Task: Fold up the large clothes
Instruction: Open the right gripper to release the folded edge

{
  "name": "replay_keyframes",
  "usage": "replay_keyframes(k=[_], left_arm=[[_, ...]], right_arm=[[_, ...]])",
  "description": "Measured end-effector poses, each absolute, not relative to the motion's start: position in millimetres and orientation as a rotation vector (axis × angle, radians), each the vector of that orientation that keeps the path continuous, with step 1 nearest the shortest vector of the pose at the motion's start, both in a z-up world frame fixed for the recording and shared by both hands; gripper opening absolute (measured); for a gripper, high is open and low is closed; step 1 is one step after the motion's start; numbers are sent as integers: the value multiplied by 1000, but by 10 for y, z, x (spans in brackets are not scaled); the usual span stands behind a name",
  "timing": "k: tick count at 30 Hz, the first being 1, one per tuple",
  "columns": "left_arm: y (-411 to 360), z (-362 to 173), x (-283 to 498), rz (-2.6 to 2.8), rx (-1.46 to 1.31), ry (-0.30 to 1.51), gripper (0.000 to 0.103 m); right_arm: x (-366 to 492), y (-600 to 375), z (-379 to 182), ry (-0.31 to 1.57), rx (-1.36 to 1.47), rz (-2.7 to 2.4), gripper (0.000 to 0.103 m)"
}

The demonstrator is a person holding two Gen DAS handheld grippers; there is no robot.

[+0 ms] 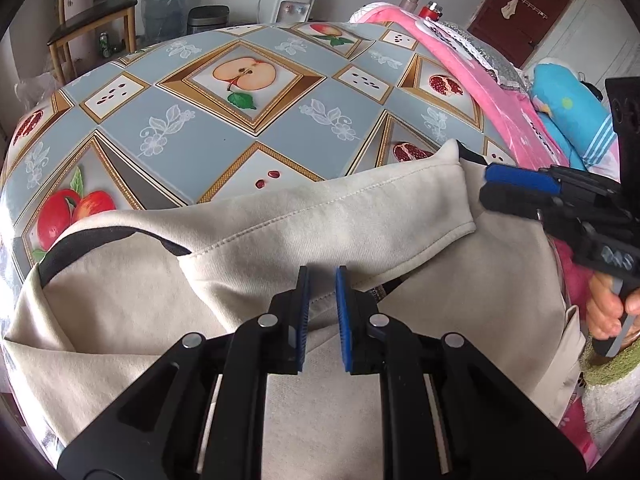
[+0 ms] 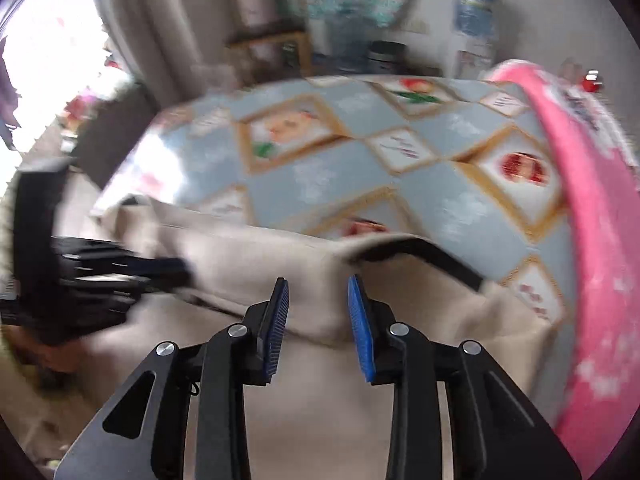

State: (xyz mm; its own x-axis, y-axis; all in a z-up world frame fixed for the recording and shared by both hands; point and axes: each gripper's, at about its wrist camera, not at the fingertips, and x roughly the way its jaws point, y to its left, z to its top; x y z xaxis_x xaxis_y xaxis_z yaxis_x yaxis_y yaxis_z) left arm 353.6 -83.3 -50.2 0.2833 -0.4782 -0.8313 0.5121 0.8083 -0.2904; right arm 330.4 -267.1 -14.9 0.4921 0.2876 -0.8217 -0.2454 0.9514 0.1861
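A large beige garment with black trim (image 1: 280,216) lies over the near edge of the fruit-patterned table (image 1: 224,136); one sleeve is folded across its body. My left gripper (image 1: 322,276) hovers just above the garment's middle, jaws slightly apart and empty. My right gripper (image 2: 318,284) is open and empty over the garment (image 2: 280,268) near the black-trimmed edge (image 2: 424,252); its view is blurred. The right gripper also shows in the left wrist view (image 1: 490,184) by the sleeve's cuff. The left gripper shows blurred at the left of the right wrist view (image 2: 176,272).
A pink cloth (image 1: 476,84) lies along the table's right side, with a blue pillow (image 1: 568,120) beyond it. A wooden chair (image 1: 92,28), water jugs (image 1: 164,12) and a bin (image 1: 208,20) stand past the far edge.
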Motion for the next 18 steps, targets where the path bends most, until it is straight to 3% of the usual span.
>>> replay_keyframes(k=[4,12,18], left_arm=[[-800,-509,3543,-664,0,1101,14],[-738,-537,3543,-689,-44,1079,14],[-675,-546,3543,-691,-89,1077,14]], right_arm=[[3476,-2339,-591,1091,-125,297,30],[3577,-2335,-327,987,-18,323,30],[3728,-2157,-609,982,-34,334,30]])
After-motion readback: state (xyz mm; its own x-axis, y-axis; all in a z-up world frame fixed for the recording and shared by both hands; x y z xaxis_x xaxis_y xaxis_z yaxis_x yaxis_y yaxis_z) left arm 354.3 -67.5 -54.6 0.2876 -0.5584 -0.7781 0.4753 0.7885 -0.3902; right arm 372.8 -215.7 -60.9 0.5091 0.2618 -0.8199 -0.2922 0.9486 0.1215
